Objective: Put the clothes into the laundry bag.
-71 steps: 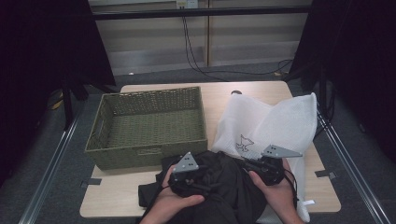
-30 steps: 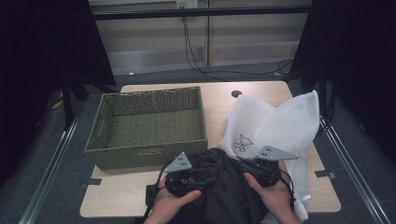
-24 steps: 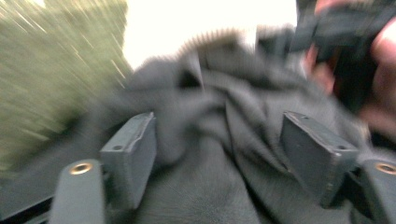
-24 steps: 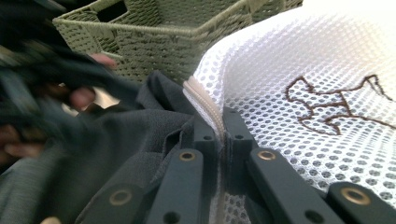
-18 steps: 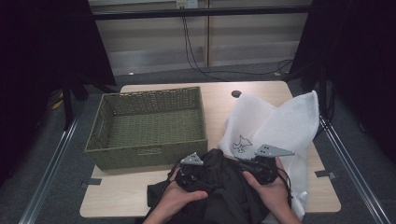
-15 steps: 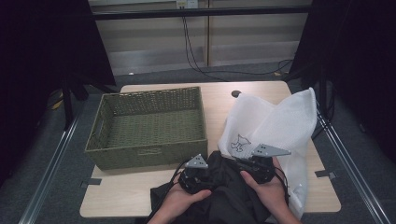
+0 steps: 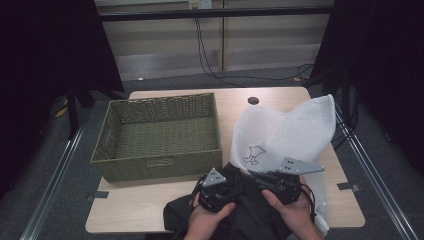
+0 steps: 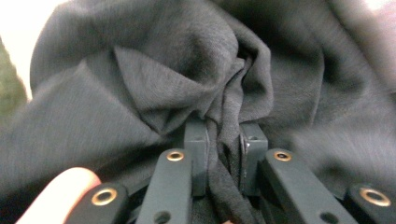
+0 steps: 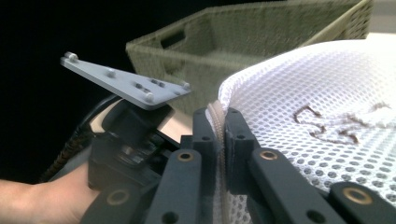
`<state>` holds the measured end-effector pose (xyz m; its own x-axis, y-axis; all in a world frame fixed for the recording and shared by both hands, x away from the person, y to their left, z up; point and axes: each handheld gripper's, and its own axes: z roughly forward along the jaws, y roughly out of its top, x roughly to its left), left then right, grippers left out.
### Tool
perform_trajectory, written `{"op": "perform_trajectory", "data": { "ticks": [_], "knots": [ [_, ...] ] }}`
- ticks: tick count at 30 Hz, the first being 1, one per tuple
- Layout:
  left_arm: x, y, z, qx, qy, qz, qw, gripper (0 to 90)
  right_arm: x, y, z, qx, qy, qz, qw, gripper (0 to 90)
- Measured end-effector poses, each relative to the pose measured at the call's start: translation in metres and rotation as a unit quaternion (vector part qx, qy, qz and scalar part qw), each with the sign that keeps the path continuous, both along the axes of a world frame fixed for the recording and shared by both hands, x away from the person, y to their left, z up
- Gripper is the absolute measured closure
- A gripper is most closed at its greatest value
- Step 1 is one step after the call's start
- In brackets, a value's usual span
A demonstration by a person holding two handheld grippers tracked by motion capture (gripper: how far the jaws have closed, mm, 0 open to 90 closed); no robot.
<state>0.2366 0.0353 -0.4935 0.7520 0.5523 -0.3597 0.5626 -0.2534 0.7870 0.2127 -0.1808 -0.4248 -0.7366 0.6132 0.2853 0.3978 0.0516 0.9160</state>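
The black garment (image 7: pixel 245 212) lies bunched at the near edge of the table, at about 6 o'clock in the high view, directly under and between your two hands. The white mesh bag (image 7: pixel 285 135) rises just behind it, toward 1 o'clock from the garment, its mouth edge coming down to your right hand.

Your left gripper (image 7: pixel 216 186) sits on the garment's left side. In the left gripper view its jaws have just been closing and now pinch a gathered fold of the black cloth (image 8: pixel 224 116), which runs up between the pads and fans out above them at 12 o'clock. A fingertip (image 8: pixel 60 191) shows at 8 o'clock in that view.

Your right gripper (image 7: pixel 282 182) sits at 3 o'clock from the left one, close beside it. In the right gripper view its jaws are nearly together, clamped on the bag's seamed edge (image 9: pixel 217 121); the netting (image 9: pixel 317 93) with a dark printed mark spreads away toward 2 o'clock, and the left gripper with its grey plate (image 9: pixel 123 79) lies at 9 o'clock.

The green woven basket (image 7: pixel 160 137) stands on the table's left half, at 10 o'clock from your hands, apart from the garment. The tabletop (image 7: pixel 130 210) is pale wood. Around it are dark curtains, a grey floor, and cables (image 7: pixel 210 60) hanging down the back wall at 12 o'clock.
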Motion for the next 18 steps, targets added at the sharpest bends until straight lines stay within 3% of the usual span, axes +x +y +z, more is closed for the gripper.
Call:
{"op": "perform_trajectory", "data": {
  "ticks": [2,4,5,6,7,9,10,12,14,15,16,18],
  "knots": [
    [0.001,0.0,0.004,0.007,-0.002,-0.003,1.0,76.6,0.0,0.002,-0.003,-0.01,0.0,0.002,0.9999,85.3],
    [0.004,0.006,0.013,0.002,-0.003,-0.027,0.9996,70.2,0.001,0.004,-0.005,-0.035,-0.003,-0.011,0.9993,86.1],
    [0.003,0.011,0.018,-0.005,-0.014,-0.04,0.9991,64.7,0.002,0.004,-0.006,-0.048,-0.004,-0.023,0.9986,87.0],
    [0.0,0.024,0.03,-0.013,-0.044,-0.063,0.997,51.6,0.004,0.001,-0.01,-0.05,0.004,-0.038,0.998,87.9],
    [0.0,0.024,0.03,-0.013,-0.044,-0.063,0.997,46.0,0.004,0.001,-0.01,-0.05,0.004,-0.038,0.998,87.9],
    [0.0,0.039,0.042,-0.026,-0.072,-0.056,0.9955,41.5,0.006,-0.003,-0.012,-0.046,0.009,-0.048,0.9977,88.3],
    [0.007,0.054,0.049,-0.038,-0.075,-0.034,0.9959,30.9,0.008,-0.006,-0.012,-0.04,0.015,-0.052,0.9977,88.3],
    [0.021,0.062,0.043,-0.031,-0.047,-0.01,0.9984,23.0,0.008,-0.006,-0.012,-0.039,0.015,-0.051,0.9979,88.3],
    [0.031,0.057,0.024,0.001,0.009,-0.019,0.9998,17.4,0.008,-0.004,-0.011,-0.042,0.013,-0.047,0.9979,88.3],
    [0.033,0.05,0.011,0.028,0.04,-0.036,0.9981,14.7,0.008,-0.003,-0.012,-0.043,0.012,-0.043,0.9981,88.2],
    [0.033,0.042,-0.001,0.042,0.069,-0.056,0.9952,10.6,0.008,-0.003,-0.012,-0.042,0.013,-0.041,0.9982,88.3],
    [0.03,0.036,-0.008,0.045,0.063,-0.069,0.9946,12.7,0.009,-0.002,-0.012,-0.042,0.013,-0.035,0.9984,88.2]
  ]
}}
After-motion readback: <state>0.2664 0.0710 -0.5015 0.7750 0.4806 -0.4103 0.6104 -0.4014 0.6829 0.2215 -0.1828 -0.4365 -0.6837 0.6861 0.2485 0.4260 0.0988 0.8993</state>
